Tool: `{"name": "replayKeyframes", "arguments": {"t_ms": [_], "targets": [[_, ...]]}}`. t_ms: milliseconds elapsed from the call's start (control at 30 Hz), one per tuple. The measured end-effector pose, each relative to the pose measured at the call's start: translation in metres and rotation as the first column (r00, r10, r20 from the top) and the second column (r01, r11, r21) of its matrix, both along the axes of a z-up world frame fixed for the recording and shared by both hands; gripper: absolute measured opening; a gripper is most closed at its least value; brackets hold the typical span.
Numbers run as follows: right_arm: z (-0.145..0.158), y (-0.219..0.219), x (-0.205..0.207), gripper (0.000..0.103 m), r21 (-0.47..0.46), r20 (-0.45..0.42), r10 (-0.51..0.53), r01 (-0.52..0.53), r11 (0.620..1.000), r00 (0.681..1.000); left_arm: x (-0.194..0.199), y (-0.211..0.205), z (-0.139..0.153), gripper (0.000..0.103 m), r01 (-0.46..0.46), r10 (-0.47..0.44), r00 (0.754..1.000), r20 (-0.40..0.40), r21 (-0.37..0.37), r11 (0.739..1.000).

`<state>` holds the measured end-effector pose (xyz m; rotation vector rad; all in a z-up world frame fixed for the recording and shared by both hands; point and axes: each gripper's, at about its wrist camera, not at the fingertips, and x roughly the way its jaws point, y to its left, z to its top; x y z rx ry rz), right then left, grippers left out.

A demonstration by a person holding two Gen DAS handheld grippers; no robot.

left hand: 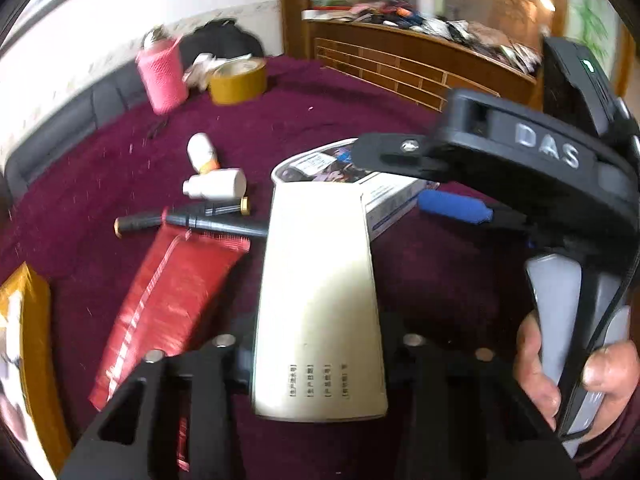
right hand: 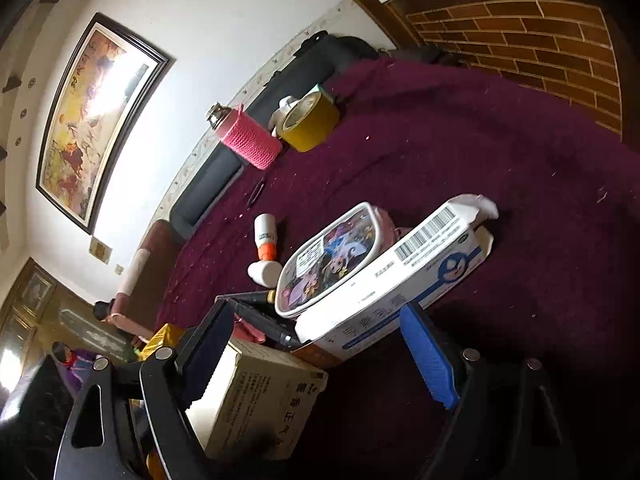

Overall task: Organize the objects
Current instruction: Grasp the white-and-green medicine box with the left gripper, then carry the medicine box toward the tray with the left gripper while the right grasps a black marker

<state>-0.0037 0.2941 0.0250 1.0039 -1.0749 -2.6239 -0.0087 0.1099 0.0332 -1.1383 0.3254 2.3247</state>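
A cream box (left hand: 316, 280) with small printed text stands between my left gripper's (left hand: 318, 342) fingers, whose pads press its two sides above the maroon cloth. It also shows in the right wrist view as the cream box (right hand: 260, 396), low and left. Beyond it a white-and-blue carton (right hand: 404, 276) leans on an oval tin with a cartoon lid (right hand: 332, 256). My right gripper (right hand: 316, 308) is open, its blue pads (right hand: 428, 360) either side of the carton's near end without touching it. The left wrist view shows the right gripper (left hand: 390, 172) reaching in from the right, held by a hand (left hand: 536, 364).
Left of the cream box lie a red packet (left hand: 172, 304), dark pens (left hand: 208, 222), two small white bottles (left hand: 216, 186) and a yellow packet (left hand: 28, 344). Further back stand a pink-sleeved bottle (left hand: 162, 74) and a yellow tape roll (left hand: 238, 80). A brick-patterned counter (left hand: 400, 64) borders the far side.
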Motion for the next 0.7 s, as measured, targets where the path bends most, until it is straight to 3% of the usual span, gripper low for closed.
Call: {"name": "replayKeyframes", "arguments": {"t_ms": [333,700], "targets": [[-0.003,0.002,-0.003,0.089,0.021,0.03,-0.016,0.015,1.0,0.999,0.033,-0.069,0.042,0.039,-0.148,0.153,0.988,-0.002,0.222,0.964],[-0.008,-0.005,-0.009,0.089,0.149,0.084,-0.059,0.045,0.988,0.995,0.093,-0.127,0.07,0.04,-0.211,0.251,0.963,-0.1,0.298,0.931]]}}
